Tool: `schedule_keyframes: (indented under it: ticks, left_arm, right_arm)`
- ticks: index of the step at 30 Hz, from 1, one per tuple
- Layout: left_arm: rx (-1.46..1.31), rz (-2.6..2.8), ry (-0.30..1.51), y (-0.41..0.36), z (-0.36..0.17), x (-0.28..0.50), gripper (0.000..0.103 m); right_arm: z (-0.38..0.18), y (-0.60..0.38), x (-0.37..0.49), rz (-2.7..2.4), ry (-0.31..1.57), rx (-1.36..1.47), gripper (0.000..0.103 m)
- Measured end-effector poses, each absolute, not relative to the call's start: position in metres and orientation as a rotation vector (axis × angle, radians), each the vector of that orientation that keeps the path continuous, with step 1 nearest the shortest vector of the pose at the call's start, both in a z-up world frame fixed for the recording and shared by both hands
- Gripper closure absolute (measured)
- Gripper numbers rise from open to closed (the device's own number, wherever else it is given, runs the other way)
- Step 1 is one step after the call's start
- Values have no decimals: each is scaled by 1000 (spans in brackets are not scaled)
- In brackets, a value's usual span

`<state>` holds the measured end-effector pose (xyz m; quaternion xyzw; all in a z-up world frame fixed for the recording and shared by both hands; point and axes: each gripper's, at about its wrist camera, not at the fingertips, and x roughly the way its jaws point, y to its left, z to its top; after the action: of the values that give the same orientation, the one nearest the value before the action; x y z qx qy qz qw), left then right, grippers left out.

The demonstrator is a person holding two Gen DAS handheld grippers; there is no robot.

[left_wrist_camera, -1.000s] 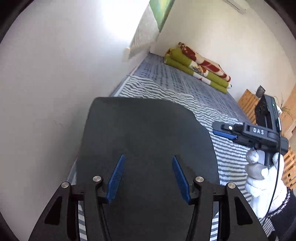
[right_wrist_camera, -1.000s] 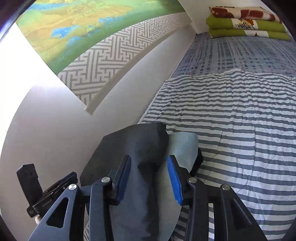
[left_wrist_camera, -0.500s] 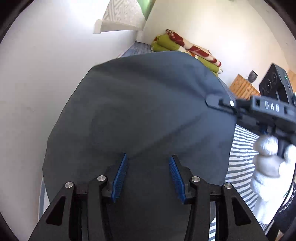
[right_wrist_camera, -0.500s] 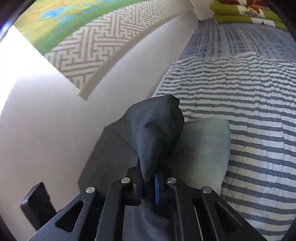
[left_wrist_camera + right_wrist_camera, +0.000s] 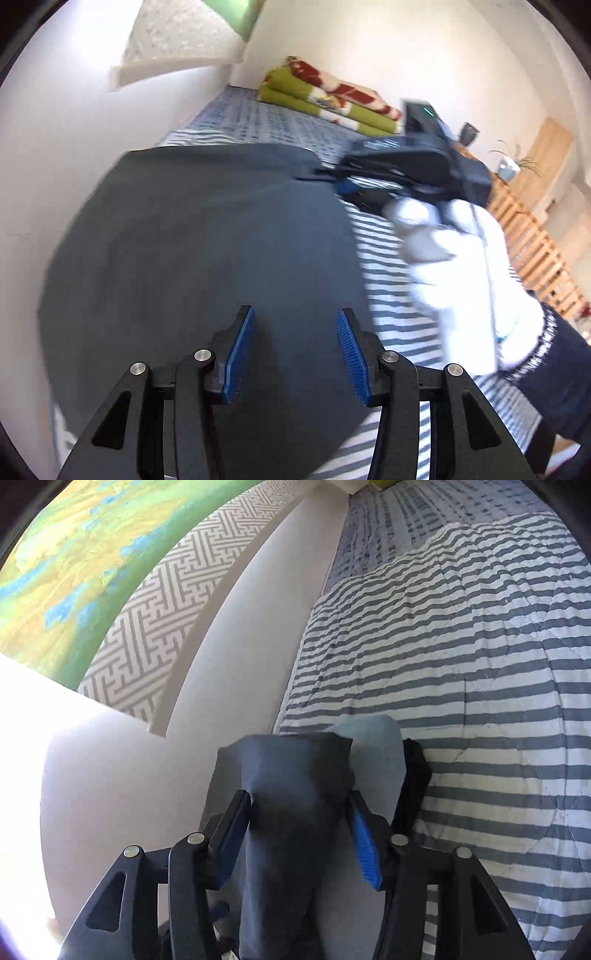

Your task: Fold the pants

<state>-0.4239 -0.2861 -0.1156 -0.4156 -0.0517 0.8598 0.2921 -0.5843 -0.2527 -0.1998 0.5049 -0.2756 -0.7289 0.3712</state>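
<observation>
Dark navy pants (image 5: 203, 240) lie folded on the striped bed against the wall. My left gripper (image 5: 295, 347) hovers open above their near part, its blue pads apart with nothing pinched. My right gripper (image 5: 332, 177), blurred and held by a white-gloved hand (image 5: 454, 258), sits at the pants' far right corner. In the right wrist view a raised fold of the pants (image 5: 295, 775) stands between the right gripper's (image 5: 299, 834) jaws, which are opening and no longer squeeze it. A pale grey-blue layer (image 5: 376, 746) shows just behind that fold.
A grey-and-white striped bedspread (image 5: 461, 701) stretches away to the right. A white wall (image 5: 55, 147) runs along the pants' left side, with a framed green picture (image 5: 74, 554) above. A folded green and red blanket (image 5: 325, 99) lies at the bed's far end. Wooden slats (image 5: 528, 240) stand at right.
The right gripper clamped a fold of the pants and lifted it, then lowered it with its jaws parting. The left gripper shifted over the pants and stayed open.
</observation>
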Motion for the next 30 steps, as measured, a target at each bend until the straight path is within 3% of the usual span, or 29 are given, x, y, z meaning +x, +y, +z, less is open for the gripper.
schedule_keyframes:
  ticks: [1,2,5,7,8,10,12,14,16,19,23,26,30]
  left_arm:
    - [-1106,2255,-148,-278,-118,-423,53]
    - [-1114,2227,-155,-271,-121,-423,53]
    - [-1210,2183,-89,-248,-148,-428,53]
    - [-1247,2163,-91,-245,-161,-427,54]
    - [-1246,2157,-105,-247,-161,-425,54]
    - [-1225,2162,-134,-255,-157,-416,54]
    - [-1211,2200,-141,-263,-152,-404,54]
    - [-1193,2261,-110,-271,-147,-391,54]
    - [-1162,2367,-62,-283,-141,-373,54]
    - [-1143,2480,-146,-303,-135,-369,53]
    - [-1293,2564,-82,-314,-150,-362,53]
    - [-1444,2526,-127,-314,-170,-345,53]
    - [-1436,2554,-117,-301,-159,-304,53]
  right_arm:
    - [-192,-259,-585,-1919,-633,1279,89]
    - [-183,-265,-584,-1981,-538,1239,91]
    - [-167,-286,-586,-2166,-293,1155,91]
    - [-172,-295,-593,-2227,-176,1223,83]
    - [-173,-293,-595,-2241,-160,1247,76]
    - [-171,-268,-595,-2282,-250,1247,70]
    - [-171,-236,-593,-2267,-410,1247,69]
    - [-173,-217,-582,-2213,-441,1259,69]
    - [-176,-207,-559,-2174,-370,1241,69]
    - [-174,-204,-517,-2128,-322,1167,69]
    - [-180,-229,-463,-2106,-151,1132,69]
    - [-205,-251,-430,-2033,10,1240,69]
    - [-233,-239,-388,-1912,99,1405,69]
